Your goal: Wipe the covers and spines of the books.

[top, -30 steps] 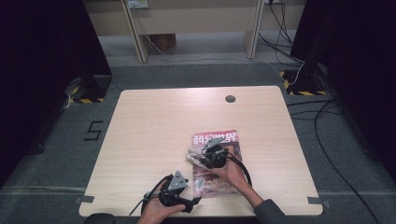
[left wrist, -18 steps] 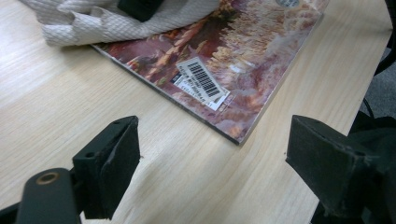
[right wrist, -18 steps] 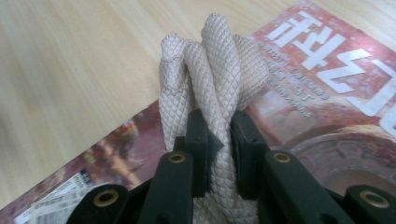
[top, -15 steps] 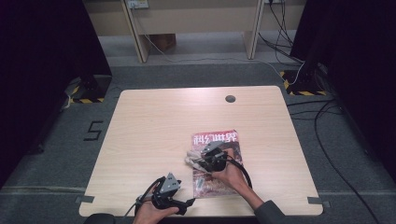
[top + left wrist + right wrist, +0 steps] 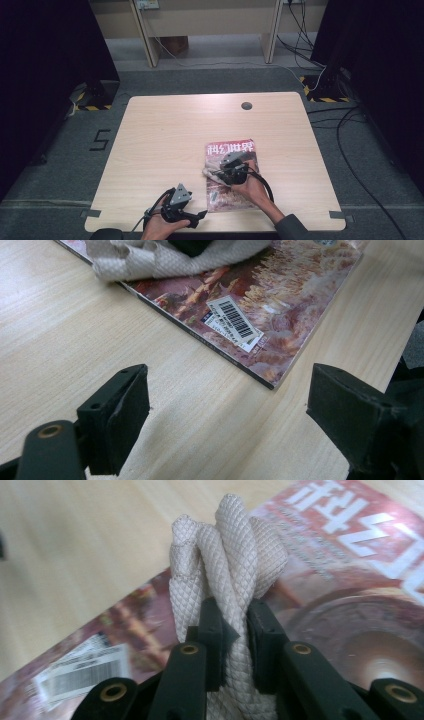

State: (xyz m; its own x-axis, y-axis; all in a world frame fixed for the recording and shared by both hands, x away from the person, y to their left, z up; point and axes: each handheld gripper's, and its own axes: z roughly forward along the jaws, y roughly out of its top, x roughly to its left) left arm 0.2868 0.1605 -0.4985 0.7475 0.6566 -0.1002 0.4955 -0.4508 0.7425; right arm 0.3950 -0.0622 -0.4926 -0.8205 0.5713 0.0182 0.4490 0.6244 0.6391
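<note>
My right fingers (image 5: pixel 235 630) clench a folded, diamond-woven white cloth (image 5: pixel 225 565) over the glossy magazine (image 5: pixel 350 580) on the pale wood-grain bench (image 5: pixel 75 340); left fingers (image 5: pixel 227 410) spread, released, facing its barcode sticker (image 5: pixel 235 320).

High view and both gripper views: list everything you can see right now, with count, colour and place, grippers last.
Wooden table: one, pale wood, centre of the grey carpet.
Glossy magazine: one, reddish cover, flat on the table's near right part.
Woven cloth: one, off-white, bunched above the magazine.
Barcode sticker: one, white, near the magazine's corner.
Grommet hole: one, dark, at the table's far edge.
Left gripper: black, open, over bare table near the magazine's corner.
Right gripper: black, shut on the woven cloth.
</note>
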